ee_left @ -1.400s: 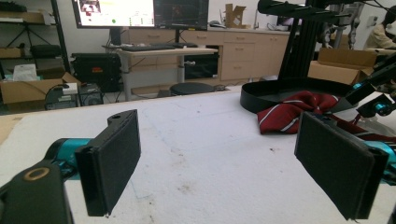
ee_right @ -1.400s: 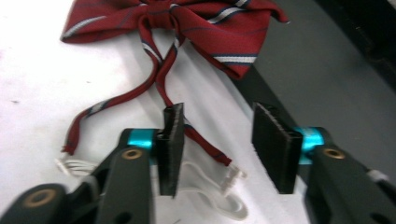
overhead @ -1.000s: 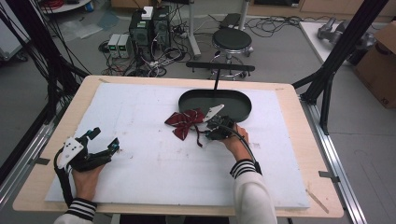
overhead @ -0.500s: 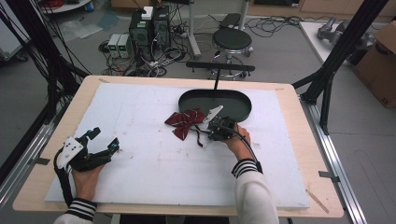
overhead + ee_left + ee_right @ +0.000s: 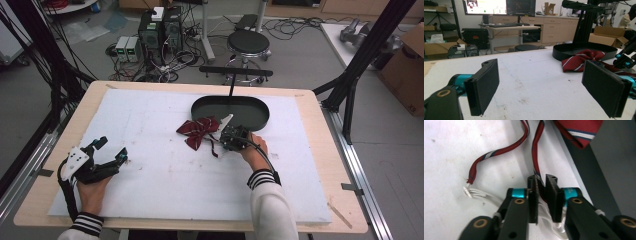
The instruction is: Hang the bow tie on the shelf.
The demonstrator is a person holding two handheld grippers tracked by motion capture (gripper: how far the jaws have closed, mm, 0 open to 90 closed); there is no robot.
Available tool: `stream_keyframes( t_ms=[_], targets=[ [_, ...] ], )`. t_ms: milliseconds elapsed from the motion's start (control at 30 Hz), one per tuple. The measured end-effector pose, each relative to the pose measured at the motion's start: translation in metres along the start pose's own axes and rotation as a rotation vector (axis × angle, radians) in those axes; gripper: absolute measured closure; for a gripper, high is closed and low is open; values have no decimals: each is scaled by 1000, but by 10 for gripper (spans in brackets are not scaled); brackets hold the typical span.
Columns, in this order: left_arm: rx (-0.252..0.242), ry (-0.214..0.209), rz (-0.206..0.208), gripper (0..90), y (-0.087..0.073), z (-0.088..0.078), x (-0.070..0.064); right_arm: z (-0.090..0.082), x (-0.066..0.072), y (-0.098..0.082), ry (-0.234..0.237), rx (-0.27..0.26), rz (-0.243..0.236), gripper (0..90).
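The red striped bow tie [image 5: 196,132] lies beside the black oval tray [image 5: 260,116]. The right tool [image 5: 541,185] is pinched on its strap [image 5: 535,167]. The left tool [image 5: 541,87] gapes, well apart from the tray; the right gripper view reveals the strap's white end [image 5: 467,191].

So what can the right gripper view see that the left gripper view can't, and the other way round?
Right gripper view: its nearly closed jaws pinch one thin red strap of the bow tie, and a second strap ends in white elastic threads on the white mat.

Left gripper view: its own jaws stand wide apart with nothing between them, and monitors and desks stand in the room behind.

Both: the red striped bow tie and the black oval tray beside it.
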State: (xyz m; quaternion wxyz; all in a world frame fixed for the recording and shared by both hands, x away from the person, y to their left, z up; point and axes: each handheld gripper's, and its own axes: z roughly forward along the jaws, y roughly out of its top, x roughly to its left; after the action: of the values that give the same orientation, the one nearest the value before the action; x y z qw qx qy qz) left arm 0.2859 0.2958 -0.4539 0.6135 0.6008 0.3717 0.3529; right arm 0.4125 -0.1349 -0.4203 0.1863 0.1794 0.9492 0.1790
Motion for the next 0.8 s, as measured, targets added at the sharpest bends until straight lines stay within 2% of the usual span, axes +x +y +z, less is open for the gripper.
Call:
stream_keyframes(
  t_ms=[100,133,500,667,800],
  targets=[
    [0,2,-2,149,0,0,0,1,0,0,2,-1,6,830],
    [-1,1,-2,149,0,0,0,1,1,1,-9,11,-1,881],
    [0,1,-5,149,0,0,0,0,1,2,-6,-12,26,885],
    [0,1,-4,149,0,0,0,-2,1,3,-12,-37,34,885],
    [0,1,-5,149,0,0,0,-9,-1,4,-48,-78,38,885]
  ],
)
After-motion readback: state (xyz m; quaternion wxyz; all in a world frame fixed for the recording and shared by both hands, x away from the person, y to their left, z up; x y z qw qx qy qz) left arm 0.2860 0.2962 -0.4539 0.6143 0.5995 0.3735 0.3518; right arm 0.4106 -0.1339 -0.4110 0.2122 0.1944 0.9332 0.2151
